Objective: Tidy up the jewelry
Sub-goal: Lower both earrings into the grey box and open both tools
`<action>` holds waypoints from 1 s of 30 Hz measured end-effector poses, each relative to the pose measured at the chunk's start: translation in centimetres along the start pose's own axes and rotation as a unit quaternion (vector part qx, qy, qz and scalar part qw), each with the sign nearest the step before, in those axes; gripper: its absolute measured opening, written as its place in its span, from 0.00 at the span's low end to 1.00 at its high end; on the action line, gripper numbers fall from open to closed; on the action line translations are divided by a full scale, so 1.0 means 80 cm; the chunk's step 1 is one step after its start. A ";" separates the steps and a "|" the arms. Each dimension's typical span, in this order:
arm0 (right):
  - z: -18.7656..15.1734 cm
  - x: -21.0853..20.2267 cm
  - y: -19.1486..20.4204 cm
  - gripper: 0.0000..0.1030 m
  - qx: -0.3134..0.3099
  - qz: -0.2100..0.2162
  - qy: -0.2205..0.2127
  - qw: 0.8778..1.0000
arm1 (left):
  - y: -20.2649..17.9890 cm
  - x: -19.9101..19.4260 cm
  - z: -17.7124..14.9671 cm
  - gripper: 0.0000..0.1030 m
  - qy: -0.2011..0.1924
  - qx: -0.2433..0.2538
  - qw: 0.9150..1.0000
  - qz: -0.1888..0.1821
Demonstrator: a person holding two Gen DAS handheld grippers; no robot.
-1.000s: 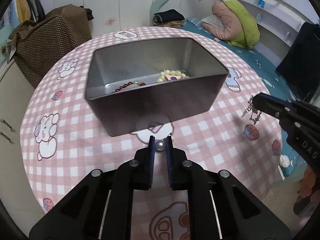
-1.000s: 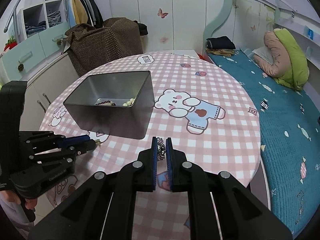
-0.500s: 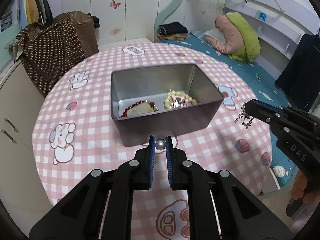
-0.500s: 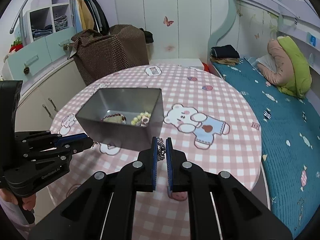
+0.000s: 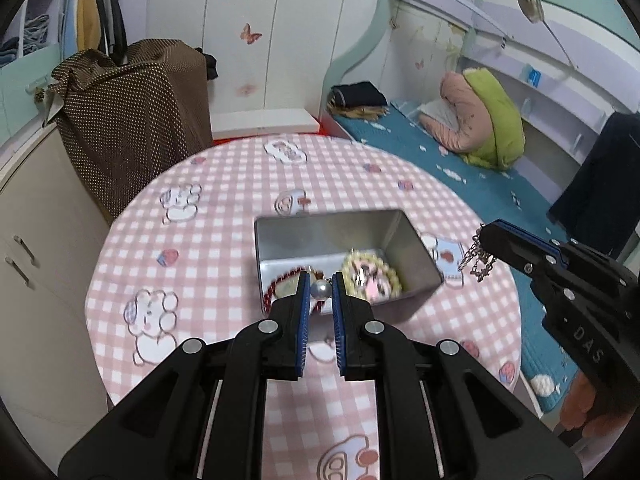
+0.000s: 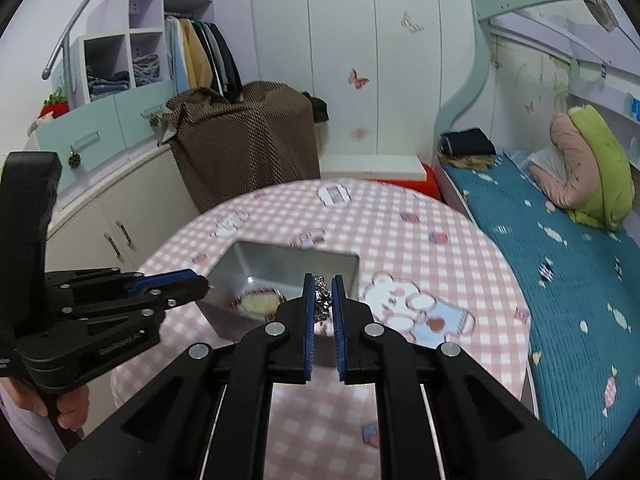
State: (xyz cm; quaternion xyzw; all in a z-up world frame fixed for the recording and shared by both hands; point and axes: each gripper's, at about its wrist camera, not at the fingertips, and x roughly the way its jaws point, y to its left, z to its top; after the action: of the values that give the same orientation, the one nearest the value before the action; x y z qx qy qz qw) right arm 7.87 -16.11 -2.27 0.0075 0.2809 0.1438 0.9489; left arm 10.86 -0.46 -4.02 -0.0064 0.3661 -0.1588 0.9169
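My left gripper is shut on a silver pearl bead, held above the near wall of the grey metal tin. Inside the tin lie a dark red bead bracelet and a cream pearl bracelet. My right gripper is shut on a silver chain piece, which dangles from its tip to the right of the tin in the left wrist view. In the right wrist view the tin lies below and beyond both grippers, with the left gripper at its left edge.
The tin stands on a round table with a pink checked cloth. A brown dotted bag stands behind it on the left, a bed with teal cover on the right, and pale cabinets at the left edge.
Both grippers have risen, each still holding its piece. The tin now looks smaller and lower in both views, and its inside with the two bracelets shows more fully.
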 end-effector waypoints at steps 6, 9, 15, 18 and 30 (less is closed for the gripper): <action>0.019 0.024 0.007 0.08 -0.003 0.014 -0.001 1.000 | 0.003 0.012 0.021 0.11 -0.007 -0.007 1.000 -0.002; 0.021 0.042 0.006 0.08 0.000 0.020 0.012 1.000 | 0.005 0.025 0.024 0.11 0.001 -0.010 1.000 -0.004; 0.019 0.072 0.004 0.08 0.003 0.033 0.037 0.999 | 0.013 0.050 0.024 0.11 0.019 -0.017 1.000 -0.012; 0.018 0.077 0.003 0.08 0.001 0.041 0.042 0.998 | 0.014 0.059 0.026 0.11 0.024 -0.016 0.999 -0.017; 0.021 0.068 -0.022 0.55 0.019 -0.005 0.037 0.999 | 0.026 0.055 0.033 0.59 0.016 -0.024 0.999 0.023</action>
State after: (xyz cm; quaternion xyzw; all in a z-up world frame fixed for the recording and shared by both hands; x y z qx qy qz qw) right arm 13.62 -16.18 -3.88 0.0189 0.3188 0.1338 0.9381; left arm 16.22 -0.04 -5.32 -0.0170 0.3843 -0.1291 0.9140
